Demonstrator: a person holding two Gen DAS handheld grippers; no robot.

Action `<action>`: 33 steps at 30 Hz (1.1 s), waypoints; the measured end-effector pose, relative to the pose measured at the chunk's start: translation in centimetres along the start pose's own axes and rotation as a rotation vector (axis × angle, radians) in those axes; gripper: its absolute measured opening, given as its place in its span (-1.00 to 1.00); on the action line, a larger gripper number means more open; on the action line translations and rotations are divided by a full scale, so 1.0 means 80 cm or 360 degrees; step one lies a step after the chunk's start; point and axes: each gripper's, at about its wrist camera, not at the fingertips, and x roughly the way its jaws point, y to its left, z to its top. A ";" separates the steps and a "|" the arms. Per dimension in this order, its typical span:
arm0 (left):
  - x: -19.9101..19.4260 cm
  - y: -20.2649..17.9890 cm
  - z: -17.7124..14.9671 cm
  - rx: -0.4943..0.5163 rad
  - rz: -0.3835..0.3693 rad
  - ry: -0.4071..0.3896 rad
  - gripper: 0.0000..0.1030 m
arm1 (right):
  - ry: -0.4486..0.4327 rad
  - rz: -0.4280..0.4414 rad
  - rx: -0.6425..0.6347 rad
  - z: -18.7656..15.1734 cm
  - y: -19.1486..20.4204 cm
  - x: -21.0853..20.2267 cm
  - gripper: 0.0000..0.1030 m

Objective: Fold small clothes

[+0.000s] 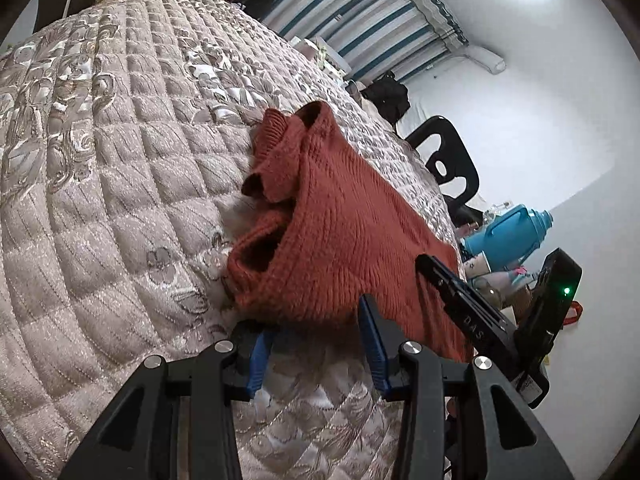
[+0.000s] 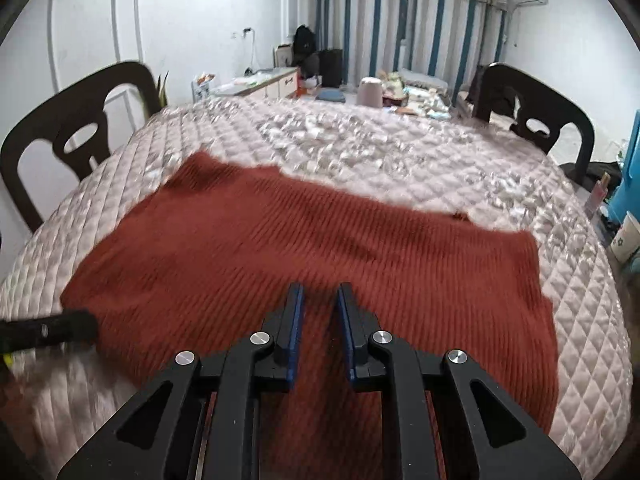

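Note:
A rust-red knitted sweater [image 1: 340, 220] lies on the quilted beige table cover [image 1: 100, 200], its sleeves bunched on the left side. My left gripper [image 1: 312, 315] is open at the sweater's near edge. One blue pad is tucked under the hem and the other stands clear above it. A black finger [image 1: 452, 292] of my right gripper rests at the sweater's right edge. In the right wrist view the sweater [image 2: 280, 240] is spread wide. My right gripper [image 2: 320, 286] hovers over its near part with a narrow gap between the pads and nothing pinched.
Dark chairs stand at the table's left [image 2: 76, 128] and far right [image 2: 532, 116]. A blue jug [image 1: 516, 232] and cups sit beyond the table's right edge. The far half of the table cover [image 2: 400, 152] is bare quilt. Striped curtains hang at the back.

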 end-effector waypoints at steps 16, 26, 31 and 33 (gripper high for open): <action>0.022 -0.009 0.023 0.0020 0.0123 -0.0134 -0.33 | 0.0052 0.0009 -0.0135 -0.064 0.035 -0.057 -0.66; 0.009 -0.044 0.036 0.0129 0.0105 -0.0180 -0.64 | -0.0062 0.0093 0.0196 -0.086 -0.020 -0.098 -0.66; 0.002 -0.113 0.046 0.0347 0.0027 -0.0220 -0.66 | -0.0134 0.0070 0.0359 -0.101 -0.052 -0.125 -0.66; 0.008 -0.146 0.047 0.0448 -0.0014 -0.0210 -0.66 | -0.0167 0.0054 0.0434 -0.108 -0.069 -0.138 -0.66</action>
